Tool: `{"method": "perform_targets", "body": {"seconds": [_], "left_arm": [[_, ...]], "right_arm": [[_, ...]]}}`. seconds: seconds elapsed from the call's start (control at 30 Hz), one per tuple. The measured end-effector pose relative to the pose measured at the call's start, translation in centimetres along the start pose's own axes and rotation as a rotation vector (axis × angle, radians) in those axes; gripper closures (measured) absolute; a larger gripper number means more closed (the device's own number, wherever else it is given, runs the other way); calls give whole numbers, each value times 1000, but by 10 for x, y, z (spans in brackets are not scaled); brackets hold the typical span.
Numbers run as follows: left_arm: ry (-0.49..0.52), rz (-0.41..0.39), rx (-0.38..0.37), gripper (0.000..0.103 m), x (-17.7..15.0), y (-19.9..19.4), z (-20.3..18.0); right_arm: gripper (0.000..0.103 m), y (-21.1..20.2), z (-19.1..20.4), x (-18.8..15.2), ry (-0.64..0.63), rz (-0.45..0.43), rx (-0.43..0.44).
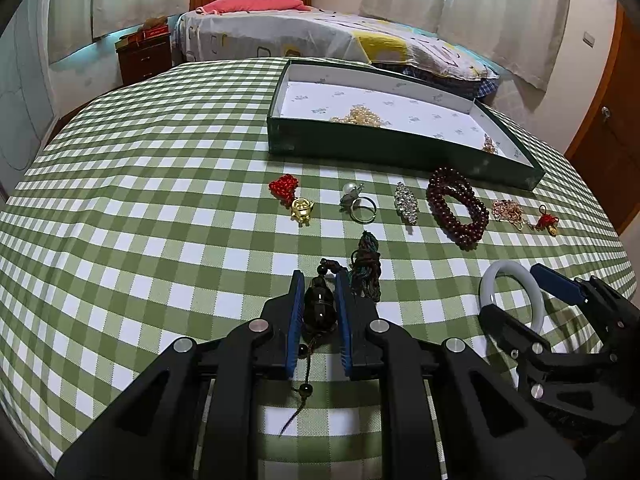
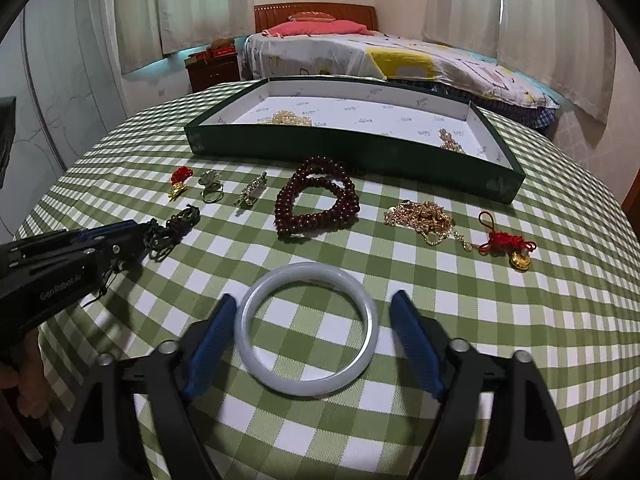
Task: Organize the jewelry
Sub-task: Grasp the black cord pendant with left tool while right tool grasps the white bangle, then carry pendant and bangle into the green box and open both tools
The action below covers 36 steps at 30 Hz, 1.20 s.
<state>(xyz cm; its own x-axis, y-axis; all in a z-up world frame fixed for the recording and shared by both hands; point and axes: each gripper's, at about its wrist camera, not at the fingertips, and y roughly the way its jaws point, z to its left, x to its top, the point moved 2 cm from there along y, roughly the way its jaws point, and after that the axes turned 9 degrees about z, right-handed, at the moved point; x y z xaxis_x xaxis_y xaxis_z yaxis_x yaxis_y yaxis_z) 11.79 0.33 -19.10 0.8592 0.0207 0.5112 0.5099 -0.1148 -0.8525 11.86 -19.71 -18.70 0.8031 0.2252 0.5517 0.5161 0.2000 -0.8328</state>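
Observation:
My left gripper (image 1: 319, 278) is shut on a dark gourd-shaped pendant (image 1: 318, 308), whose beaded cord trails back beneath the jaws. In the right wrist view it (image 2: 134, 230) comes in from the left, low over the cloth. A white jade bangle (image 2: 306, 328) lies flat on the green checked tablecloth between the fingers of my right gripper (image 2: 314, 300). That gripper is open: the left pad sits at the bangle's rim and the right pad stands clear of it. The left wrist view shows the bangle (image 1: 490, 284) and the right gripper (image 1: 512, 290) at lower right.
A shallow green box (image 2: 320, 144) with a white lining holds a pearl strand (image 2: 292, 119) and a gold piece (image 2: 450, 140). On the cloth lie dark red beads (image 2: 316, 204), a gold chain (image 2: 424, 218), red-knot charms (image 2: 508, 246), a ring (image 1: 362, 210), a brooch (image 1: 406, 202) and a dark cord (image 1: 366, 268).

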Motion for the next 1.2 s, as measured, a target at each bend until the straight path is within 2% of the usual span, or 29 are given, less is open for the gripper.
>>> {"method": "perform_targets", "body": {"seconds": [0.37,0.6,1.2], "left_arm": [[24,-30,-2,87,2,-9,-7],[26,-79,-9,87,10,-26,-11],[28,-135,-27,87,29,-45,-16]], "right_arm": [[34,-12,-12,0,45,-47,8],[34,-22,-19,5,61,-81,3],[34,-42,-36,20,102,-147,-3]]}}
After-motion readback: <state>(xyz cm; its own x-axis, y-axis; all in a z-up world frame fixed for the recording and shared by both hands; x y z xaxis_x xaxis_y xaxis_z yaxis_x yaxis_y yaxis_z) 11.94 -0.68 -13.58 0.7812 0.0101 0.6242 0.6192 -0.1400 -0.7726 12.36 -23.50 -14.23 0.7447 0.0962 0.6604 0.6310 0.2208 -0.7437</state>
